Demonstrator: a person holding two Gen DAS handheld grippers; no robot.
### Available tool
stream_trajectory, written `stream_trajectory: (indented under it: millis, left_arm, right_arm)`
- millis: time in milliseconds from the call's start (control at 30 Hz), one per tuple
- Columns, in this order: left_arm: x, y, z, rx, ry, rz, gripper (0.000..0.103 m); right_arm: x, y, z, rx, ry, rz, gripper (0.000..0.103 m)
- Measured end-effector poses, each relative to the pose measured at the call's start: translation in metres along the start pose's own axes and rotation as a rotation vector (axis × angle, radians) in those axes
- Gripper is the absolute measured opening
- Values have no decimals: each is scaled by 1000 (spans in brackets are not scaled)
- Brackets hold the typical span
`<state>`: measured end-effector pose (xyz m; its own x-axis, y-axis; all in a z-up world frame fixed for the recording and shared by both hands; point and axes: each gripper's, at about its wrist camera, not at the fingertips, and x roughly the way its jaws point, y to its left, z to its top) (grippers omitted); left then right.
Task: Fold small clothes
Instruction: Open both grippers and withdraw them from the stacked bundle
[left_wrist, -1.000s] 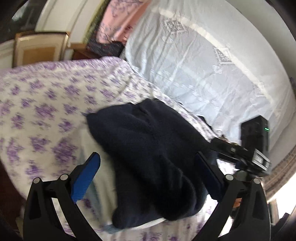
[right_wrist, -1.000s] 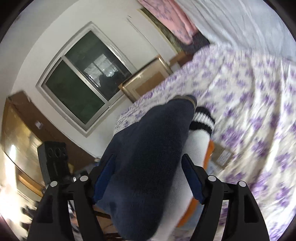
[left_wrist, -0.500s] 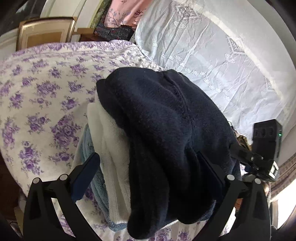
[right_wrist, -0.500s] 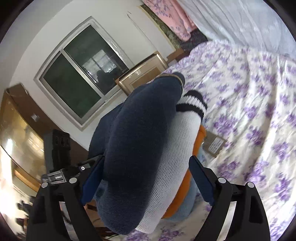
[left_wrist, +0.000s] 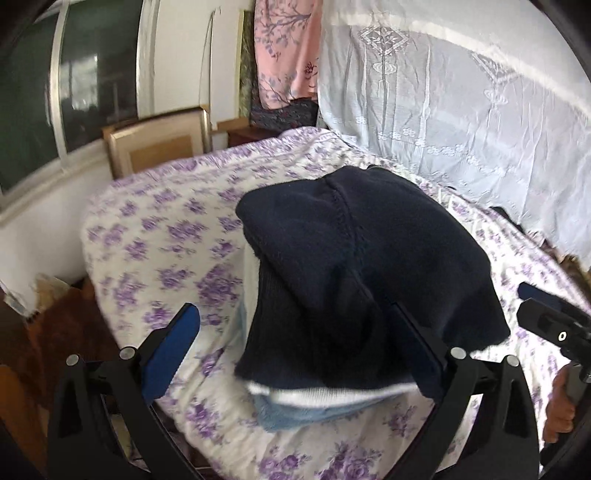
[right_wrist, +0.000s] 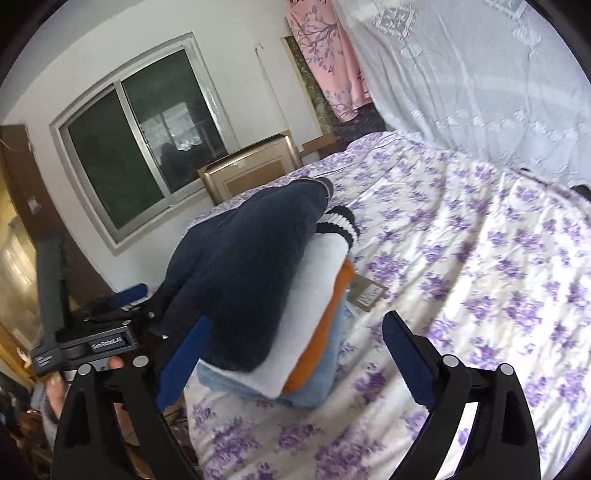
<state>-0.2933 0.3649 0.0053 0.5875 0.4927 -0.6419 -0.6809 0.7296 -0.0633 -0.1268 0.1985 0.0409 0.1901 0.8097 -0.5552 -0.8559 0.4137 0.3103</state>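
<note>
A stack of folded clothes lies on the bed near its edge. On top is a dark navy knit (left_wrist: 369, 258) (right_wrist: 251, 280). Under it are a white piece with black stripes (right_wrist: 321, 266), an orange piece (right_wrist: 334, 314) and a light blue piece (left_wrist: 295, 413) at the bottom. My left gripper (left_wrist: 297, 332) is open and straddles the stack's near end; its left pad stands apart from the cloth and its right finger (left_wrist: 417, 350) lies against the navy knit. My right gripper (right_wrist: 295, 354) straddles the other end with its jaws opening, and its right finger (right_wrist: 406, 354) is off the cloth.
The bed sheet (right_wrist: 480, 258) is white with purple flowers. A cardboard tag (right_wrist: 369, 295) lies beside the stack. A white lace curtain (left_wrist: 461, 110) hangs behind the bed. A window (right_wrist: 140, 147) and a framed panel (right_wrist: 251, 170) stand past the bed's far edge.
Both grippers have drawn back from the stack, which looks smaller now. The right jaws, close around the navy knit before, have spread wide and let go of it.
</note>
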Motion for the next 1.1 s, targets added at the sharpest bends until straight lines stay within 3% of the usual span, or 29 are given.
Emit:
stream_trajectory:
  millis: [133,500,767,1100]
  left_arm:
    - [-23,-12,-6,45,-37,69,98]
    - [-72,-46,-25,182,-65,184,98]
    - [-101,-63,-25,176,-114,177,99]
    - [-95,-54,-21,108,-102,126,98]
  right_arm:
    - [-18,15,-7,-38,-27,-44,99]
    - [-76,43,-16,-108,-116,-9,99]
    - [-105,46,-20,-132,-161,-14,99]
    - [-98,43,-21,-120,-142,2,99]
